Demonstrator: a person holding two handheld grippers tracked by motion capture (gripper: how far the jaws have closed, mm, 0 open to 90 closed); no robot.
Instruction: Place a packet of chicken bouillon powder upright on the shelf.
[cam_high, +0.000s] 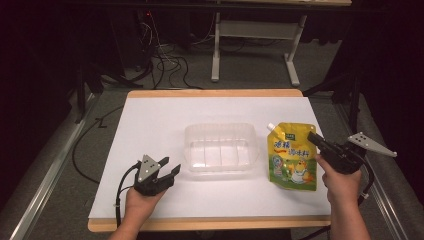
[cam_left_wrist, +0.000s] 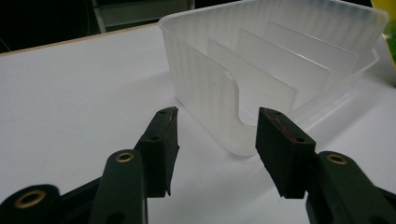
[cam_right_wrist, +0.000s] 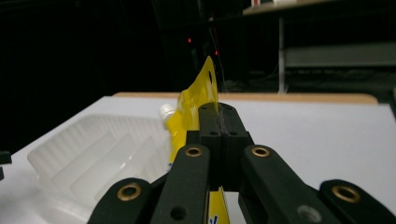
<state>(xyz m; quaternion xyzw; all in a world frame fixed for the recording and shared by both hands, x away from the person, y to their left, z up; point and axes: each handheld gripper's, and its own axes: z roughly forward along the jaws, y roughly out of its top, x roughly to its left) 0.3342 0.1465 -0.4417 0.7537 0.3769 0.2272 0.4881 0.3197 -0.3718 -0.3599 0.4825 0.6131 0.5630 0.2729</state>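
In the high view, a yellow pouch (cam_high: 292, 156) is held up by its right edge in the right gripper (cam_high: 314, 137), whose jaws are pressed together on the thin seam. The pouch hangs just beside the right end of a clear tray (cam_high: 221, 149), which sits at the middle of the white table (cam_high: 150, 115). That edge grip is judged to leave the spout and body free, so the pouch can be swung over the tray. The left gripper (cam_high: 169, 168) is rested on the table near the tray's left front corner, its jaws spread and empty.

In the left gripper view, the spread jaws of the left gripper (cam_left_wrist: 217, 126) are seen on either side of a notch in the tray (cam_left_wrist: 205, 79) wall, not touching it. The stance is judged a ready one, for steadying the light tray. Upright dividers are seen inside the tray.

In the right gripper view, the right gripper (cam_right_wrist: 219, 112) is seen with its pads closed flat on the pouch (cam_right_wrist: 198, 100), which stands edge-on above them. The tray (cam_right_wrist: 93, 149) lies lower left, well apart from the jaws.
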